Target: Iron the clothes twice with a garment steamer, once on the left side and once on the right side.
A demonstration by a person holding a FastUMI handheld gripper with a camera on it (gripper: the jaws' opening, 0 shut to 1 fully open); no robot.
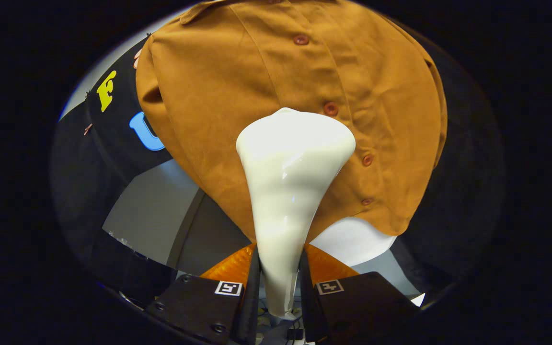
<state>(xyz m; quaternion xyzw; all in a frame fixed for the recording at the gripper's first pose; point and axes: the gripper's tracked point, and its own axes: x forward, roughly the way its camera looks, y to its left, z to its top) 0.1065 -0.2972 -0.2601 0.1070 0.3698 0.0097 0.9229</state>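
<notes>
- A black cloth wall hangs at the back.
- A grey panel stands below it.
- Fingertips show at the cloth's upper edge.

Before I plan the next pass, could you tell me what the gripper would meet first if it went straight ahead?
The gripper is shut on the white garment steamer. Its head would likely press into the brown button-up shirt beside the button placket, though depth is unclear.
</notes>
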